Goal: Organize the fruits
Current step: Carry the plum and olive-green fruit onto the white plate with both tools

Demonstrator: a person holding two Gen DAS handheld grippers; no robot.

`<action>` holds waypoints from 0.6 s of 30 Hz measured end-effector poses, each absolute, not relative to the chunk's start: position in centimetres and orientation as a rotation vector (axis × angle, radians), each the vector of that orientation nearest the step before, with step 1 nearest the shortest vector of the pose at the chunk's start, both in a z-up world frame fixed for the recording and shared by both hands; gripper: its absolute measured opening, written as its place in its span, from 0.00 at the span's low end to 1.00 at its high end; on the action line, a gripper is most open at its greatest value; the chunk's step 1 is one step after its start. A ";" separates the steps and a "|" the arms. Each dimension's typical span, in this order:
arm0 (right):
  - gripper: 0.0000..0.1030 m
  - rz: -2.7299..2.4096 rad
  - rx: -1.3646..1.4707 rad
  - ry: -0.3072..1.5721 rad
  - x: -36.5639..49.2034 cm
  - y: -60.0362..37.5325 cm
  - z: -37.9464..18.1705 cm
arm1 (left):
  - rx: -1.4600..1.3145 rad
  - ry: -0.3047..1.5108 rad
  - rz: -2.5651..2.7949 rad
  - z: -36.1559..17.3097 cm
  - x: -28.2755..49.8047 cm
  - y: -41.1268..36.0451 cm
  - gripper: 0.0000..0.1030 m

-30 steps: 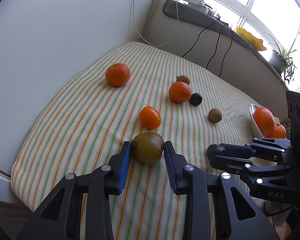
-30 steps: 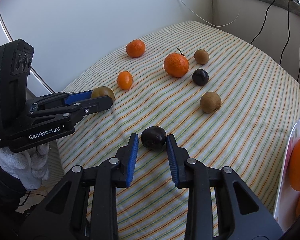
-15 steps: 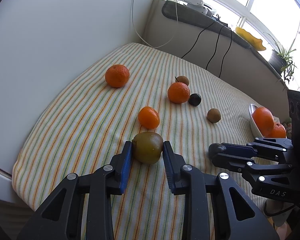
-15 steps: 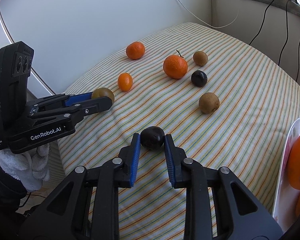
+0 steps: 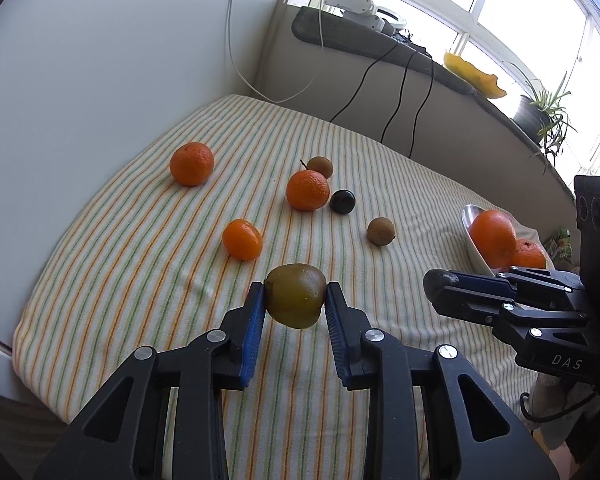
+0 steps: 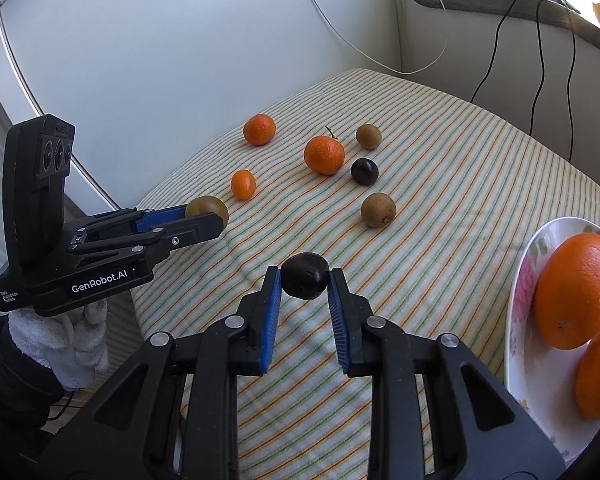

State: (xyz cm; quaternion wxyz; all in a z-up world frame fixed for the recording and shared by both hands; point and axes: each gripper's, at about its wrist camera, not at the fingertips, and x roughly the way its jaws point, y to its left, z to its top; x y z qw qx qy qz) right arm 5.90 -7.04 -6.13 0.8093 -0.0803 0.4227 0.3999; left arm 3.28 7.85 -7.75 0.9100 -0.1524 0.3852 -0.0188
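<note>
Left wrist view alone shows potted plant [image 5: 548,114]. Left gripper [image 5: 295,300] jaws clamp olive-green round fruit [image 5: 296,295]; right gripper [image 6: 304,286] jaws clamp dark purple plum [image 6: 304,275].

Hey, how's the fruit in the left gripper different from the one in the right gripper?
The olive-green fruit in the left gripper is greenish-brown; the dark plum in the right gripper is nearly black. The green fruit looks bigger, so the left jaws stand a little wider apart. Both are roundish, pinched between blue pads and held clear of the striped cloth.
</note>
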 end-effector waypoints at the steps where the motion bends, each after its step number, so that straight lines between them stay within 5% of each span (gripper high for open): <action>1: 0.24 0.846 -0.170 0.897 5.8 -7.6 -5.9 | -0.311 0.794 -0.049 -7.6 3.3 7.4 0.28; 18: 0.24 0.648 -0.078 0.836 4.5 -17.6 -3.8 | -0.253 0.778 -0.265 -5.7 5.2 -1.0 0.28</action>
